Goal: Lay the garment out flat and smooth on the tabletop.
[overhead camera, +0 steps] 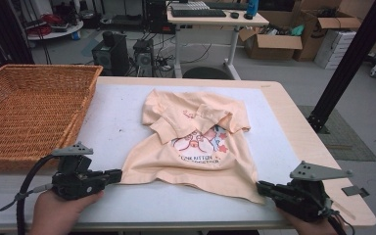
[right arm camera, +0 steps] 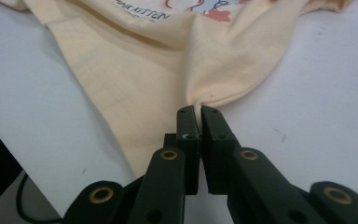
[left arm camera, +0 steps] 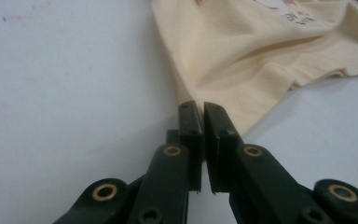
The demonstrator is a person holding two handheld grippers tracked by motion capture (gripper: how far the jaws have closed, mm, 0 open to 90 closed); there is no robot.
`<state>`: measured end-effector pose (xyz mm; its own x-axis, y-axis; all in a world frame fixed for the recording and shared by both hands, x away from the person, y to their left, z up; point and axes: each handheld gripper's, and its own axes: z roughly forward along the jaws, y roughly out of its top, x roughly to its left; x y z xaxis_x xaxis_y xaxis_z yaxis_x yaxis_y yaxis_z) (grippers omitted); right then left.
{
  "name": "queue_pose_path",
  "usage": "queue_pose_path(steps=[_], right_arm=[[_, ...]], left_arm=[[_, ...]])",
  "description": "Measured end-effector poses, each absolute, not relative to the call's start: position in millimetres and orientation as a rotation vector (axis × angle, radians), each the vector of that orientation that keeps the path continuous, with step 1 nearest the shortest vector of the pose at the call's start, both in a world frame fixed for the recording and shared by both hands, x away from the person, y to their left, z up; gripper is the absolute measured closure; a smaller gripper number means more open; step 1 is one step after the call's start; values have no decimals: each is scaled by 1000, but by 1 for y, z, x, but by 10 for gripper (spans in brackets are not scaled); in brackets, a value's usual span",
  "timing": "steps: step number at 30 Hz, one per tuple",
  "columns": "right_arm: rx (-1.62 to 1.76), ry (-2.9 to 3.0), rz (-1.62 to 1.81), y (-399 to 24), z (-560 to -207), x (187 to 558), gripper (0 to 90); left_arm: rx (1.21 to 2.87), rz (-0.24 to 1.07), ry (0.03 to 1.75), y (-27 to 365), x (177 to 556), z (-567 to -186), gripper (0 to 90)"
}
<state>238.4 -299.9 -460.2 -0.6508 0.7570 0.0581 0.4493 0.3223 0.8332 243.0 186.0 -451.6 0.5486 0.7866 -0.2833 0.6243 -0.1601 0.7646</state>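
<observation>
Two grippers clamped on shirt

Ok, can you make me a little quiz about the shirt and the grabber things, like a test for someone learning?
1. True or false: the left gripper is shut on the hem corner of the peach T-shirt.
2. What stands beside the white mat, on the left of the high view? A) a wicker basket B) a metal bucket C) a glass bowl
3. Fill in: the right gripper pinches the shirt's ____ , near a bottom corner.

Key
1. True: in the left gripper view its jaws stand together at the cloth's corner.
2. A, the wicker basket.
3. Hem: the cloth puckers where the jaws pinch it.
</observation>
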Motion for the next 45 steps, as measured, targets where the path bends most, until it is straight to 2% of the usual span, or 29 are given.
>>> queue_pose_path(steps=[6,13,20,22,25,27,37,45], right_arm=[[1078,2245,1261,-310,-456,222,876],[1023,2284,1238,-310,-460,193,878],[994,2292,1262,-315,-459,176,853],[992,2266,1271,-317,-453,179,806],[1002,2218,1299,-320,-444,190,743],[1004,2202,1299,-319,-438,203,711],[986,2165,1287,-305,-427,284,668],[978,2159,1301,-288,-423,336,619]], left_arm=[[1845,206,1157,200,203,-456,865],[1796,241,1181,195,148,-465,864],[1793,235,1178,192,133,-459,836],[1803,261,1158,191,139,-451,721],[1774,288,1130,189,156,-436,621],[1767,293,1105,186,174,-426,592],[1740,303,1041,175,275,-409,562],[1816,318,1036,161,342,-411,540]])
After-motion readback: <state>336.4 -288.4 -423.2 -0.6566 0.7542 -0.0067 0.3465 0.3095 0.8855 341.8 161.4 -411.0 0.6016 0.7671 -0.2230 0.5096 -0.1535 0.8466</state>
